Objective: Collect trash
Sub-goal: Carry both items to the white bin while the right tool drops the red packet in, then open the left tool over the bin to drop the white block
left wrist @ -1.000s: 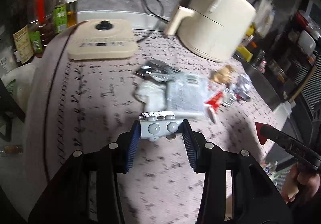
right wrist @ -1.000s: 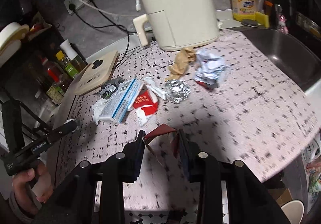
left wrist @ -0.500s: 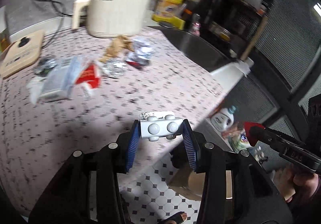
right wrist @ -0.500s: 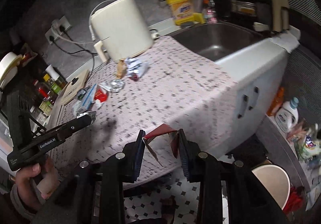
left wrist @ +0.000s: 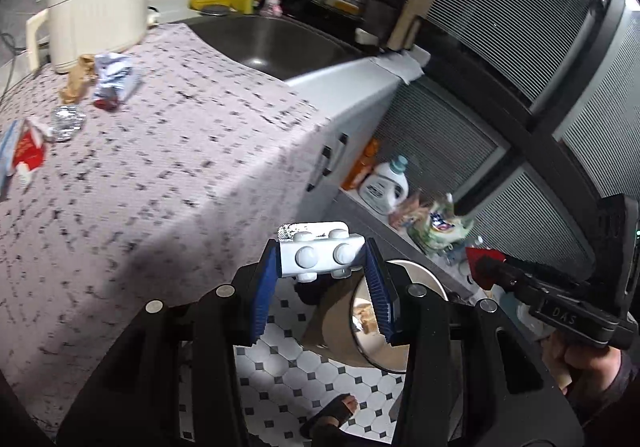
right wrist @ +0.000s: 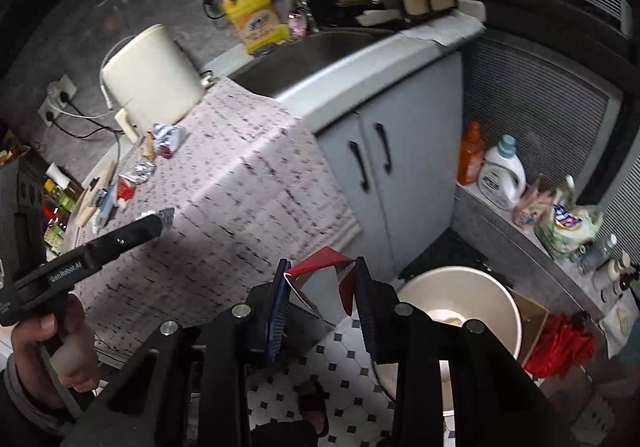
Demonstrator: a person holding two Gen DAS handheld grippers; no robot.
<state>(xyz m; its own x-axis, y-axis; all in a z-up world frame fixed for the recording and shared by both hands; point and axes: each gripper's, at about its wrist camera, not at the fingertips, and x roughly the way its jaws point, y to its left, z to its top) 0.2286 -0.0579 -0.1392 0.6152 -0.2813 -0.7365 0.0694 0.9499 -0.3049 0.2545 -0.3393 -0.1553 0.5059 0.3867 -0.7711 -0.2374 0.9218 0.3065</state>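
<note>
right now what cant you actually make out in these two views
- Bin contents: left wrist view, the left tool and its blister pack cover most of the opening.
- Bin floor: right wrist view, the right tool holding the red wrapper cuts it off.
- Trash on the counter: both views, too small and blurred to identify.
- Bottle labels by the window: blurred, unreadable.

Motion blurs the tabletop [left wrist: 168,151] pattern. The left tool's fingers [left wrist: 378,299] hide part of the bin [left wrist: 400,361]; its contents stay unclear.
</note>
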